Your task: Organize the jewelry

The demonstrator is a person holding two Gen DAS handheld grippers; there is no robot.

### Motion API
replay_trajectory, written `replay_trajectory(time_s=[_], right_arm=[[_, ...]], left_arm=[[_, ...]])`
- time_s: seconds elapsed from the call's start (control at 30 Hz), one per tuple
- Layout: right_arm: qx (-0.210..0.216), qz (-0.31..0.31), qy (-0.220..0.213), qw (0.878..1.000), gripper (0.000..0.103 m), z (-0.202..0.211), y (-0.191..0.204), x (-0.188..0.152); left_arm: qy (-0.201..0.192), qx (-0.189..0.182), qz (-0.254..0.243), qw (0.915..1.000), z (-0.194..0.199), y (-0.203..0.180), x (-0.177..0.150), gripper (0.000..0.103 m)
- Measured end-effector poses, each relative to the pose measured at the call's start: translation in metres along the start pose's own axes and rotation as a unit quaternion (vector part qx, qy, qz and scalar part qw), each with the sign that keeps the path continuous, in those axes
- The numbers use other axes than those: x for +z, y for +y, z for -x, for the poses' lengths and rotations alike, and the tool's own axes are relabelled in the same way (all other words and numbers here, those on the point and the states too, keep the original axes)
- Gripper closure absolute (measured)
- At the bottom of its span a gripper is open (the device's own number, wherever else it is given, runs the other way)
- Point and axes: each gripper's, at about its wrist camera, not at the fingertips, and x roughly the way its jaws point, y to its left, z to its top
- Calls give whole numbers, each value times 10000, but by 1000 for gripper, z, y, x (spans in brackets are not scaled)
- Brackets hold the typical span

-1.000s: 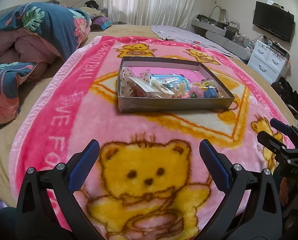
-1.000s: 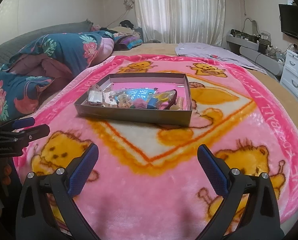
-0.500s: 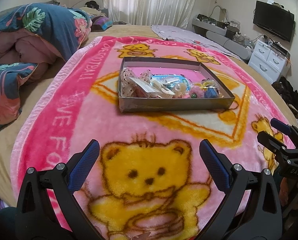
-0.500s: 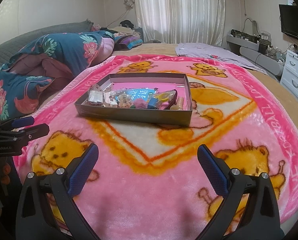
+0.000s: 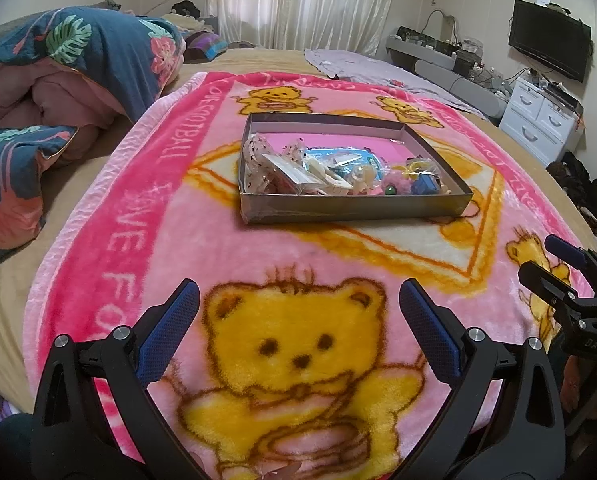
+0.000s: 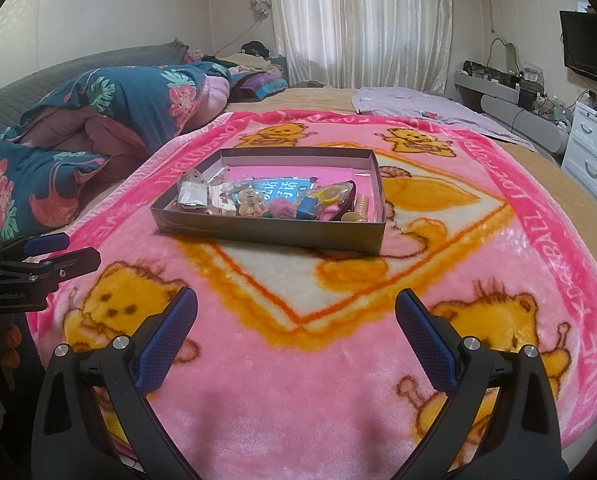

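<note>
Left gripper [image 5: 299, 300], left wrist view: jaws spread wide and holding nothing, hovering over the yellow bear on the pink blanket [image 5: 258, 248], well short of the tray.
Tray [image 5: 354, 209], left wrist view: shallow grey box lying flat on the blanket; the jewelry pile [image 5: 338, 174] is heaped along its near wall, and the far part of its pink floor is bare.
Right gripper [image 5: 554, 268], left wrist view: seen from the side at the right edge, jaws parted, nothing in them.
Right gripper [image 6: 296, 306], right wrist view: jaws wide apart and empty, above the blanket, the tray well ahead and slightly left.
Tray [image 6: 274, 232], right wrist view: a wooden bead piece [image 6: 356, 210] lies against the right wall, with small plastic packets [image 6: 192, 192] at the left end.
Left gripper [image 6: 62, 250], right wrist view: at the left edge, fingers apart, empty.
Risk: the pieces overlap, so a pinch could likely lift a neighbour too or spill it over the low wall; a jaw pressing on the wall could tip the light tray on the soft blanket.
Hard to make out: individual pieces are too small and tangled to name, and the near wall hides those lying lowest.
</note>
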Motion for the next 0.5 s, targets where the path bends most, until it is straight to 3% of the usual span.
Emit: replay_trajectory(time_s=[0.5], right_arm=[[12,-2,-2,10000,4,0,1,0]], left_arm=[[-3,21,16,10000,1,7,-1,9]])
